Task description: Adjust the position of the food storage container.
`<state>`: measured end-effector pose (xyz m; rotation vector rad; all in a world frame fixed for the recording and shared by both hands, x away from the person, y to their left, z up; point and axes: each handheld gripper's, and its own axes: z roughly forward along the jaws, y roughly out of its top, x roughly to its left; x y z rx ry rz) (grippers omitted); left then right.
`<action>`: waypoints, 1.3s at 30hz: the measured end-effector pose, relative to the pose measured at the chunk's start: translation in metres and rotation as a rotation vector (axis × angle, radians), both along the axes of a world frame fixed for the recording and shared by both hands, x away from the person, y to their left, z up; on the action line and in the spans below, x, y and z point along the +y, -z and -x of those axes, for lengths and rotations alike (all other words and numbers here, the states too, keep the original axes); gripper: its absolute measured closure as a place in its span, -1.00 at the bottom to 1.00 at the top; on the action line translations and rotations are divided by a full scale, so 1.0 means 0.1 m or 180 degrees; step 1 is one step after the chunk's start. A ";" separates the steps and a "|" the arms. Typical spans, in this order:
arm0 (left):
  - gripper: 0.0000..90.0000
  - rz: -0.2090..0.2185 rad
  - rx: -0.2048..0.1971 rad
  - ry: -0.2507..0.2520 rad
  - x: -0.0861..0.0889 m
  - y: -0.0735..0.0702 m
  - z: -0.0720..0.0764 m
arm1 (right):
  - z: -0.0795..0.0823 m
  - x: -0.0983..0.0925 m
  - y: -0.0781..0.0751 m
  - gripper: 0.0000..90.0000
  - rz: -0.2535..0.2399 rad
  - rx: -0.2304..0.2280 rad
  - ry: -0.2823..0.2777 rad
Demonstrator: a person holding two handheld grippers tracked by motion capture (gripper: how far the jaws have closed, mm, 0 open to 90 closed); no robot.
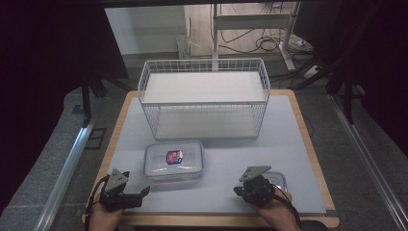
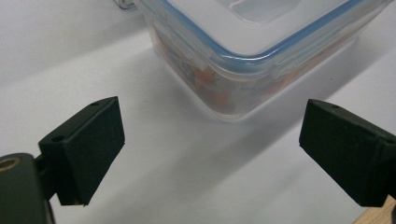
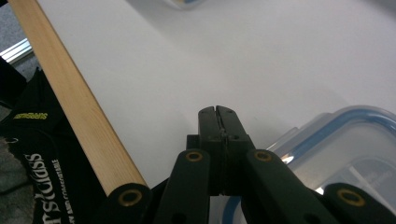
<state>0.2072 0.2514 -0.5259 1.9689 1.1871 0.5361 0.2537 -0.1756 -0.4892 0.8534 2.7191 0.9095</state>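
On the pale grey table (image 1: 288, 125) sits a clear plastic food box (image 1: 174, 162), rectangular with rounded corners, closed by a see-through lid edged in blue. It lies near the front middle of the table, just in front of the white wire rack (image 1: 204, 96) and apart from it. Through the lid a small red, white and blue packet (image 1: 174, 157) shows near the centre. In the left gripper view the same box (image 2: 243, 51) is close ahead; its blue seal runs round the rim, a clear clip hangs folded down at the side, and orange and dark contents show blurred through the wall, too unclear to name.

The left gripper (image 1: 144, 191) rests at the front left of the table, pointing towards the box's near corner; its two black pads stand wide apart with only bare table between them, touching nothing.

The right gripper (image 1: 237, 190) is at the front right, held in a hand (image 1: 275, 211). Its pads are pressed flat together with nothing between them. Just beside it lies a second, smaller clear container (image 1: 278, 180) with the same blue-edged lid, partly hidden by the gripper in the high view. In the right gripper view this container (image 3: 355, 154) sits just to the right of the jaws, and the table's wooden edge (image 3: 74, 102) runs along the left.
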 end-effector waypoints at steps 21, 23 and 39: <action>0.32 0.0379 0.0168 -0.0254 0.26 -0.09 -0.18 | -0.18 -0.36 -0.12 0.93 -0.0613 -0.0006 0.0352; 0.57 0.0383 0.0209 -0.0252 0.23 -0.07 -0.24 | -0.21 -0.35 -0.13 0.96 -0.0649 -0.0036 0.0372; 0.85 0.0506 0.0277 -0.0278 0.15 -0.02 -0.43 | -0.08 -0.29 -0.03 1.00 -0.0233 -0.0030 0.0389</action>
